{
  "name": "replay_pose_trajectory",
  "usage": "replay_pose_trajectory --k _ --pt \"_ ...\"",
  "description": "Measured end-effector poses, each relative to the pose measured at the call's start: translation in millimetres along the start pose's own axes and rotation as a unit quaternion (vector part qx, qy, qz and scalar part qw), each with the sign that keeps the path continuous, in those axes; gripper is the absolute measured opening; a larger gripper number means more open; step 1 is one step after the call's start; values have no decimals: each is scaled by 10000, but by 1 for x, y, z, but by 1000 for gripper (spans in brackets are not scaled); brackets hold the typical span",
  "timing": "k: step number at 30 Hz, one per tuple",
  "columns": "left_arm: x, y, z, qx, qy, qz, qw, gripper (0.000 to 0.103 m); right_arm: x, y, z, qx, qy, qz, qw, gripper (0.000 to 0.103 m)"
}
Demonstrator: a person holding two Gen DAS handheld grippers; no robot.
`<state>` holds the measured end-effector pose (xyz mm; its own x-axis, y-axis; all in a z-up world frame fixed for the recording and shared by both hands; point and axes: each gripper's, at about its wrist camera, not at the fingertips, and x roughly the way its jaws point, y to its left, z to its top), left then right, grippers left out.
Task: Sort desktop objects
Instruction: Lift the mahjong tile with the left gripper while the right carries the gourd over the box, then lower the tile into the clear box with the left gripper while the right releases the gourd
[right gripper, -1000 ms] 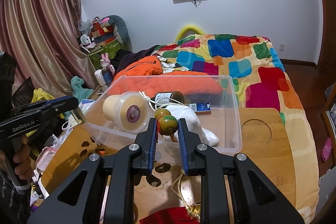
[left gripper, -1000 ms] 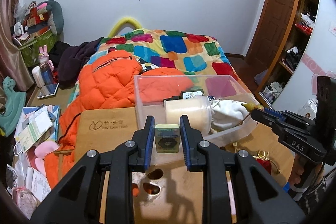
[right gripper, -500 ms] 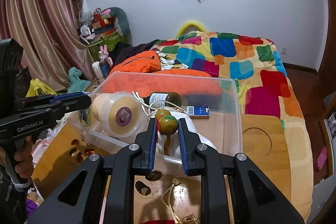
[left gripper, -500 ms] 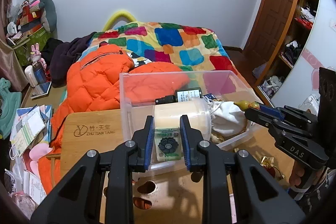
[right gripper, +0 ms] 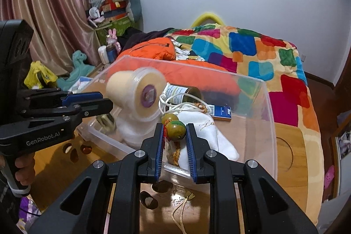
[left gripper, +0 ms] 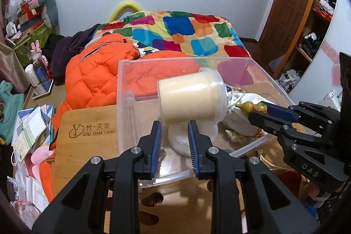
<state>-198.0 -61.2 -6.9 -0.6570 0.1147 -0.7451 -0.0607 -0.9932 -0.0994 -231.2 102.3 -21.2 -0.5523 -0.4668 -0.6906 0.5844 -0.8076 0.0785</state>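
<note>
A clear plastic bin stands on the wooden table; it also shows in the right wrist view. My left gripper is open and empty over the bin's near wall. The small green box it held is a blur falling below it. My right gripper is shut on a green-yellow gourd charm, held over the bin; the gourd shows in the left view. In the bin lie a cream tape roll, a white pouch, a brown bottle and a blue card.
A bed with a colourful quilt and an orange jacket lies behind the table. Papers and toys litter the floor at left. The charm's gold cord trails on the table below my right gripper.
My left gripper has moved forward over the bin and opened, letting go of the small green box. My right gripper has carried the gourd forward over the bin.
</note>
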Motion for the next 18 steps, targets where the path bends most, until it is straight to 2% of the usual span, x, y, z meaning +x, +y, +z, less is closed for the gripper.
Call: replay_pose_trajectory --k 8,11,13,15,18 --pt "-2 -6 -5 189 -60 173 9997 24 0 2 0 -43 9 -110 9999 20" --pt "-2 -5 -5 164 -54 168 9997 24 -2 2 0 -48 1 -150 9999 27" --pt "-4 -4 -5 132 -68 164 9998 29 -6 3 -1 -87 -48 -220 9997 37" --pt "-6 -3 -5 112 -85 154 9998 32 -11 6 -1 -157 -117 -278 9994 42" --pt "-9 -5 -6 158 -105 212 9996 33 -17 9 -2 -222 -181 -347 9990 44"
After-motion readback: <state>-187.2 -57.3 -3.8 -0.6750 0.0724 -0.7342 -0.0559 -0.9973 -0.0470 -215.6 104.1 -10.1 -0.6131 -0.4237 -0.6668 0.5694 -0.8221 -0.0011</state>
